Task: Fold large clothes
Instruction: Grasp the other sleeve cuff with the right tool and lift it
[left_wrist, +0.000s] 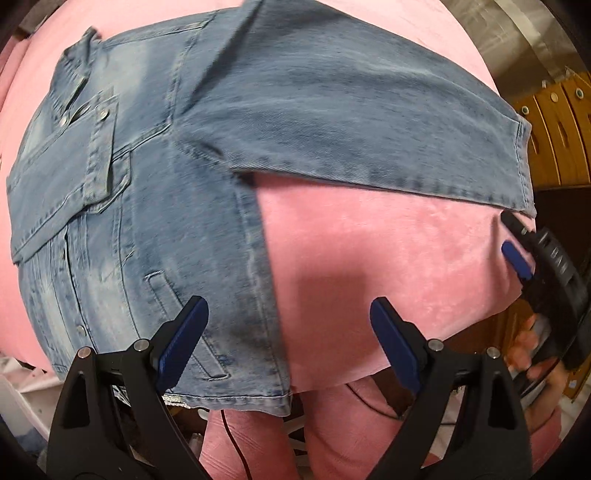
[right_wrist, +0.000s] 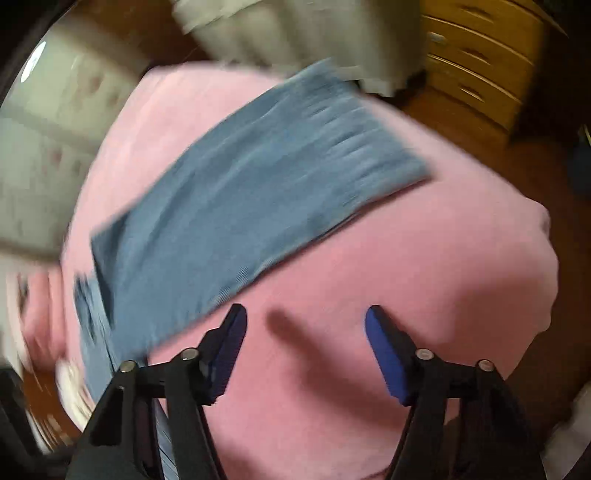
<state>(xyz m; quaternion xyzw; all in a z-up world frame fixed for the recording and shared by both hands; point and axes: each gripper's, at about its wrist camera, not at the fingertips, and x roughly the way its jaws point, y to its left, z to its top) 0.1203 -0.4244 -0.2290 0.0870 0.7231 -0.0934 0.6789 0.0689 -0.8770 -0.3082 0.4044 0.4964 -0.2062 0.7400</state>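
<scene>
1. We see a faded blue denim jacket (left_wrist: 155, 192) lying flat, front up, on a pink blanket (left_wrist: 369, 266). Snap buttons, a flapped chest pocket and a slanted side pocket show on its front.
2. One sleeve (left_wrist: 351, 118) is spread straight out to the side over the pink blanket, its cuff close to the blanket's edge. The jacket's hem reaches the near edge of the blanket.
3. In the right wrist view the sleeve (right_wrist: 251, 192) runs as a diagonal blue band across the blanket (right_wrist: 388, 280); this view is blurred, so we make out no seam detail.
4. Around it: a wooden chest of drawers (right_wrist: 476, 59) stands beyond the blanket, on a brown wooden floor (right_wrist: 535, 177). Pale grey cloth (right_wrist: 295, 33) hangs at the top of the same view. A thin red cable (left_wrist: 232, 435) hangs below the jacket's hem.
5. The left hand-held gripper (left_wrist: 291, 347) hovers over the jacket's lower corner and the bare blanket beside it, jaws spread wide, holding nothing.
6. The right hand-held gripper (right_wrist: 306, 347) is also spread wide and empty, over bare blanket just beside the sleeve, casting a shadow there.
7. In the left wrist view we see the right hand-held gripper (left_wrist: 517, 251) near the cuff, with the person's hand (left_wrist: 532, 354) around its handle.
</scene>
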